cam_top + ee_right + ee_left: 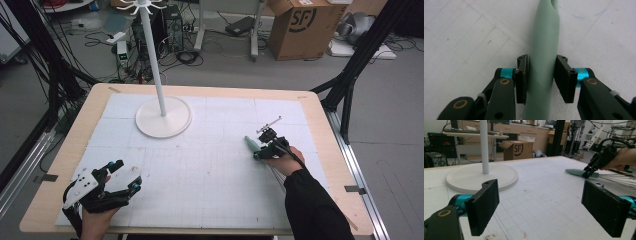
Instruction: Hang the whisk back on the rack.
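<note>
Table (65, 150) with white gridded mat (210, 165); white stand (163, 117) at far left. Pale green handle (544, 50) lies flat on the mat at right — right gripper (541, 80) clenched on it. Left gripper (539, 207) near-left, released — well apart.

My left gripper (120, 176) at lower left of the high view, jaws wide apart, my right gripper (258, 150) at centre right, jaws clamped, sleeved forearm trailing toward the bottom edge.
</note>
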The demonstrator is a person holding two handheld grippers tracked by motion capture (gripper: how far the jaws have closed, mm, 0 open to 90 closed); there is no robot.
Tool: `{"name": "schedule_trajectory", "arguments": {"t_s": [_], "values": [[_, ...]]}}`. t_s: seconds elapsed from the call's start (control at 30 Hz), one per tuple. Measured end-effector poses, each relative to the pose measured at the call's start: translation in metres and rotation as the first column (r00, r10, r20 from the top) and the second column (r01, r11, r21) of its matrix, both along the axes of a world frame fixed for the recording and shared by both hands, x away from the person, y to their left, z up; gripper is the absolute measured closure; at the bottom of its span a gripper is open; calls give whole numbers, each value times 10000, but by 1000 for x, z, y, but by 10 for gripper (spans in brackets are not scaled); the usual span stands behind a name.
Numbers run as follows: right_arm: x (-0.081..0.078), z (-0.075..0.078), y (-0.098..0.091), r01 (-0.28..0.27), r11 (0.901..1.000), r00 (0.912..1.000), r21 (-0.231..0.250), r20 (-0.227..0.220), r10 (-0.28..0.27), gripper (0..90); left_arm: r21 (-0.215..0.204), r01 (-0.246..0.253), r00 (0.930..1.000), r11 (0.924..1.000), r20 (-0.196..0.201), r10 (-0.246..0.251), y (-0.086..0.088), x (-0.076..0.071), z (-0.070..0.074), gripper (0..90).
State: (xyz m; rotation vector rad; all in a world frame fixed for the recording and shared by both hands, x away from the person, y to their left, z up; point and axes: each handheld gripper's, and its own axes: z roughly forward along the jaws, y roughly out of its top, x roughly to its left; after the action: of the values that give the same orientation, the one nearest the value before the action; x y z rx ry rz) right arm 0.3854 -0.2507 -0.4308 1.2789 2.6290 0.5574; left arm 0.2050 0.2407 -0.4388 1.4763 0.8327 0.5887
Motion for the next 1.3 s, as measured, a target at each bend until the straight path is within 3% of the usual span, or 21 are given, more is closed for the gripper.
{"name": "schedule_trajectory", "arguments": {"t_s": [0.17,0.33,0.37,0.4,0.43,0.5,0.63,0.67,0.7,0.73,0.77,0.9,0.93,1.0,1.1,1.13,1.23,1.27,1.3], "values": [[4,1,-1,-80,10000,9998,52,-204,81,680,31,1,10000,10000,-16,-1,0,0,0,153],[7,2,-7,-27,9977,9994,680,-334,50,683,53,-1,10000,10000,-15,1,1,0,0,153],[6,7,-6,-108,9949,9999,1006,50,103,683,37,-18,10000,10000,-11,18,1,0,0,153],[6,7,-6,-108,9949,9999,1006,50,103,683,-26,-47,10000,10000,-17,47,1,0,0,153],[4,14,-2,-214,9897,9994,1412,300,173,683,-32,-48,10000,10000,-13,48,1,0,0,153],[4,18,0,-372,9887,9983,1452,489,304,683,59,-8,10000,10000,-22,8,1,0,0,154],[4,45,19,-882,9771,9925,1937,1003,697,684,57,-16,10000,10000,-20,16,1,0,0,154],[4,45,19,-882,9771,9925,1937,1003,697,684,37,-21,10000,10000,-24,21,1,0,0,154],[5,56,29,-1071,9722,9891,2083,1216,830,683,36,-29,10000,10000,-20,29,1,0,0,154],[5,56,29,-1071,9722,9891,2083,1216,830,683,30,-13,10000,10000,-18,13,1,0,0,154],[7,67,37,-1257,9650,9862,2303,1345,964,683,14,-15,10000,10000,-20,15,1,0,0,154],[11,80,49,-1599,9539,9785,2540,1685,1192,684,-10,-48,10000,10000,-6,48,1,-1,1,154],[13,88,55,-1770,9465,9743,2699,1839,1297,684,-14,-38,10000,10000,9,38,2,-1,1,154],[13,92,58,-1863,9422,9714,2784,1961,1342,684,-50,-26,10000,10000,30,27,2,-2,1,154],[15,105,69,-2116,9208,9635,3275,2280,1404,684,-51,-27,10000,10000,43,27,2,-3,1,154],[15,105,69,-2116,9208,9635,3275,2280,1404,684,-65,-26,10000,10000,55,26,2,-3,1,154],[16,114,76,-2395,9062,9531,3486,2625,1509,685,-39,-23,10000,10000,65,24,3,-3,2,154],[16,119,81,-2517,8961,9487,3656,2763,1538,685,-47,-30,10000,10000,57,30,3,-3,1,154],[16,119,81,-2517,8961,9487,3656,2763,1538,685,-50,-14,10000,10000,62,14,3,-3,2,154]]}}
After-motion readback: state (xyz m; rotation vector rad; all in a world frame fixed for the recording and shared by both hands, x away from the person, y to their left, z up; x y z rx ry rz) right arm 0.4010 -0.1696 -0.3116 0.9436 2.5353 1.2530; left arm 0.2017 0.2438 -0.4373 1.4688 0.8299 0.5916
